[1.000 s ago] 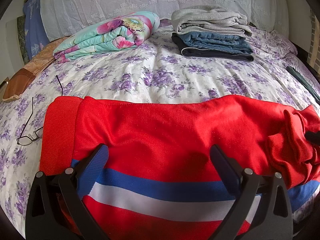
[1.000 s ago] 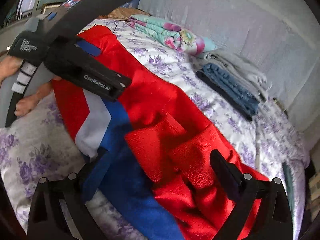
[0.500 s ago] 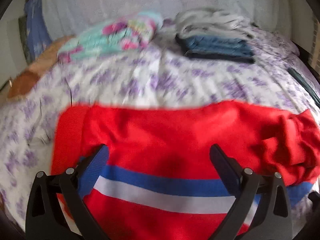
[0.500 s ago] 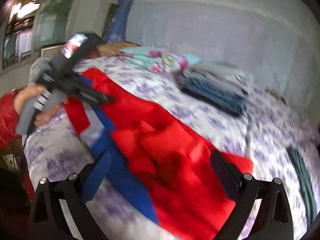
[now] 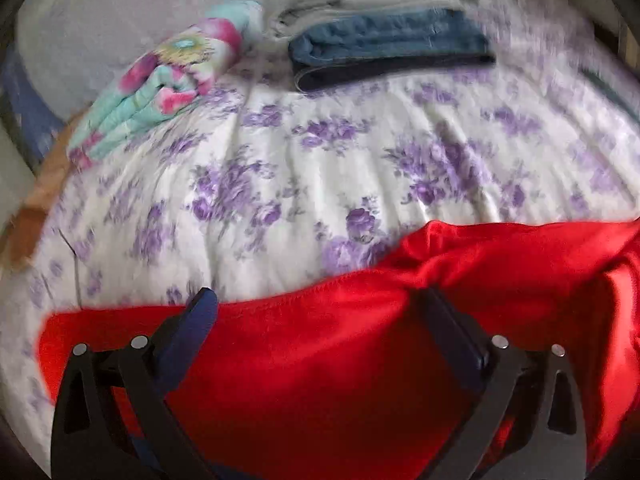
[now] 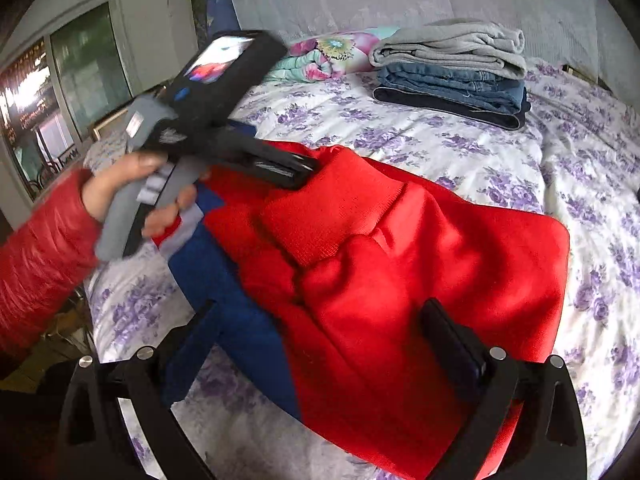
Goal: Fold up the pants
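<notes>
At the far left of my right-hand view, my sleeve [image 6: 38, 248] and left hand [image 6: 132, 192] hold the left gripper [image 6: 304, 168], its tip lying on the red pants [image 6: 420, 260] close to the ribbed band [image 6: 332, 208]. From that side I cannot make out its fingertips, but its own camera shows the two fingers [image 5: 196, 320] spread wide over red cloth, pinching nothing that I can see. The pants lie on the near part of the floral bedsheet [image 6: 440, 148], running from the left gripper toward my right gripper [image 6: 320, 332]; a blue panel [image 6: 224, 284] with a pale stripe [image 6: 184, 224] shows along their left edge. The right gripper hangs above the near end of the pants with its jaws wide apart too, gripping nothing. I judge the fold partly made: the ribbed band sits doubled over on top of the red cloth, and the bundle looks shorter than a full pair laid out. Yet it is lumpy and creased in the middle, with edges that do not line up, so it needs smoothing and likely one more fold. Far right, against the pale headboard cover, a stack of folded clothes [image 6: 452, 68] sits beside a flowered blanket [image 6: 320, 56], well apart from the pants; my bundle probably belongs with that stack once it is tidy.
</notes>
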`<state>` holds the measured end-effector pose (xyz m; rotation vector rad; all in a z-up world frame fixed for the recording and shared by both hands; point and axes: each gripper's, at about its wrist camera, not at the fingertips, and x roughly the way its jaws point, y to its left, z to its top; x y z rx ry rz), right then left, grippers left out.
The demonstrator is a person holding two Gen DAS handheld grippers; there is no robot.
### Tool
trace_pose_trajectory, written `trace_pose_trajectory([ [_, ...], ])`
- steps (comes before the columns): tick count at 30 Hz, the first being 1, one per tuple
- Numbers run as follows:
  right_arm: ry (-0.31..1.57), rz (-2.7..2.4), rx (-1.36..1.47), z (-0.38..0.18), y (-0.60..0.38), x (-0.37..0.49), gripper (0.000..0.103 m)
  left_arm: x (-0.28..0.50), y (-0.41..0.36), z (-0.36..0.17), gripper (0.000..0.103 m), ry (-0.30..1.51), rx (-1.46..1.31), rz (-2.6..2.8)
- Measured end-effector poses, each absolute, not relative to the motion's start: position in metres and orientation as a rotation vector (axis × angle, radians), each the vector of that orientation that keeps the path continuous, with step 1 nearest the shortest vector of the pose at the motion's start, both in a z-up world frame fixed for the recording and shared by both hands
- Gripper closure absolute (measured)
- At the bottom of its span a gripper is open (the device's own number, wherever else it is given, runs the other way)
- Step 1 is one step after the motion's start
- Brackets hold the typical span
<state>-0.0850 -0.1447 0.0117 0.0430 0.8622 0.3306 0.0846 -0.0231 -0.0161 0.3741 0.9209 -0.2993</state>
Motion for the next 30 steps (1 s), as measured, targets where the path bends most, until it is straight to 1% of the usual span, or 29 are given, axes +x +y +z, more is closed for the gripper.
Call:
trace_pose_trajectory([
  [2, 0.864, 0.333, 0.047, 0.011, -0.145, -0.084, 0.003, 0.08, -0.009, -0.02, 0.004, 0.965, 0.327, -0.348],
  [6, 0.868, 0.33, 0.039, 0.012, -0.144, -0.083, 0.003, 0.077, 0.001, -0.014, 0.004, 0.971, 0.331, -0.343],
  [10, 0.87, 0.33, 0.04, 0.011, -0.145, -0.082, 0.003, 0.084, -0.01, 0.017, 0.004, 0.883, 0.32, -0.328],
  [12, 0.87, 0.329, 0.039, 0.011, -0.144, -0.083, 0.003, 0.092, -0.027, 0.02, 0.004, 0.898, 0.36, -0.346],
  [16, 0.87, 0.331, 0.042, 0.012, -0.144, -0.083, 0.003, 0.11, -0.054, 0.007, 0.004, 0.871, 0.515, -0.252],
  [18, 0.869, 0.332, 0.045, 0.012, -0.145, -0.083, 0.003, 0.118, -0.052, -0.002, 0.005, 0.932, 0.508, -0.261],
  [21, 0.868, 0.335, 0.053, 0.012, -0.146, -0.083, 0.003, 0.102, -0.047, -0.002, 0.005, 0.902, 0.54, -0.279],
  [25, 0.866, 0.339, 0.064, 0.012, -0.147, -0.083, 0.003, 0.089, -0.037, 0.0, 0.005, 0.91, 0.518, -0.302],
  [27, 0.867, 0.338, 0.061, 0.013, -0.146, -0.083, 0.003, 0.096, -0.039, -0.005, 0.004, 0.914, 0.522, -0.291],
  [30, 0.867, 0.34, 0.065, 0.013, -0.147, -0.083, 0.003, 0.114, -0.039, -0.011, 0.004, 0.955, 0.448, -0.306],
])
